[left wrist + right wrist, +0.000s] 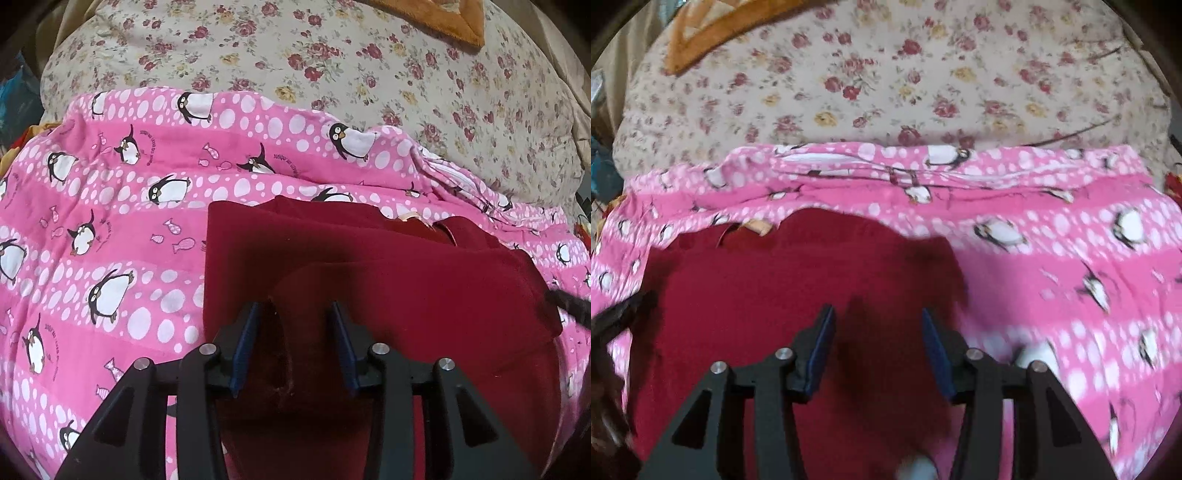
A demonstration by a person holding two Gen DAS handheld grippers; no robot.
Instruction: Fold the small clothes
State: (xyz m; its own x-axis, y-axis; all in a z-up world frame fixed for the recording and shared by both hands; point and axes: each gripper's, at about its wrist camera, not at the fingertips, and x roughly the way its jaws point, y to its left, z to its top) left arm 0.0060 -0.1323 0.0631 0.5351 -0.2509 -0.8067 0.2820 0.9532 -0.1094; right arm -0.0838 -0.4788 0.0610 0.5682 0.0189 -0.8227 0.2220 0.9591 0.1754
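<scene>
While lying folded on pink penguin blanket (110, 206), dark red garment (369, 266) under both tongs: left gripper (295, 314) and right gripper (877, 321) spread, pinching nothing; layered, tan label showing.

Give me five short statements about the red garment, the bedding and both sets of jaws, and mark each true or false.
1. The dark red garment lies on a pink penguin-print blanket. True.
2. The left gripper has its jaws clamped on the blanket. False: the jaws stand apart over the red garment, pressing on nothing.
3. The right gripper has its jaws apart above red cloth. True.
4. The cloth beyond the pink blanket is plain blue. False: it is a cream floral sheet.
5. The garment is spread out in one flat layer. False: the left wrist view shows overlapping folded layers.
</scene>
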